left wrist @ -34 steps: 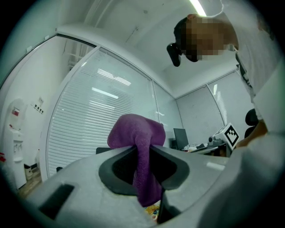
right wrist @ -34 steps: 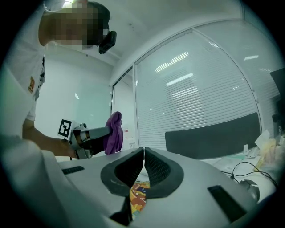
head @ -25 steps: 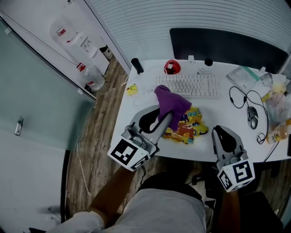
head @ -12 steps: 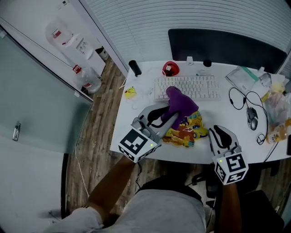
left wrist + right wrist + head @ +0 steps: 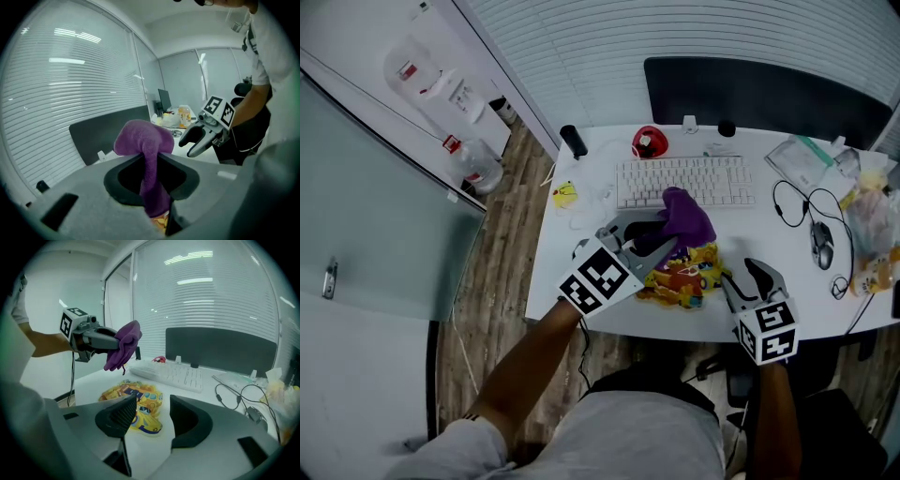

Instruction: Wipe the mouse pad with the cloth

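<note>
Clamped on a soft purple cloth (image 5: pixel 686 216), the left gripper (image 5: pixel 664 246) shows in the head view with the cloth bunched past its jaw tips. The cloth hangs over the far edge of a yellow, cartoon-printed mouse pad (image 5: pixel 680 279) on the white desk (image 5: pixel 581 225). The right gripper (image 5: pixel 745 275) sits just right of the pad.

Left gripper view: the left gripper (image 5: pixel 154 164) pinches the cloth (image 5: pixel 143 138), which rises between the jaws and flops over beyond them. A sliver of the pad (image 5: pixel 161 222) shows beneath the jaws, and the right gripper (image 5: pixel 187 146) is ahead to the right.

Right gripper view: the right gripper (image 5: pixel 152 404) has just been opening its jaws. They stand apart and grip nothing. The pad (image 5: pixel 136 399) lies flat just beyond them, toward the left jaw. Farther ahead to the left, the left gripper (image 5: pixel 110 341) holds the cloth (image 5: pixel 123 345) above the desk, near a white keyboard (image 5: pixel 168 373).
</note>
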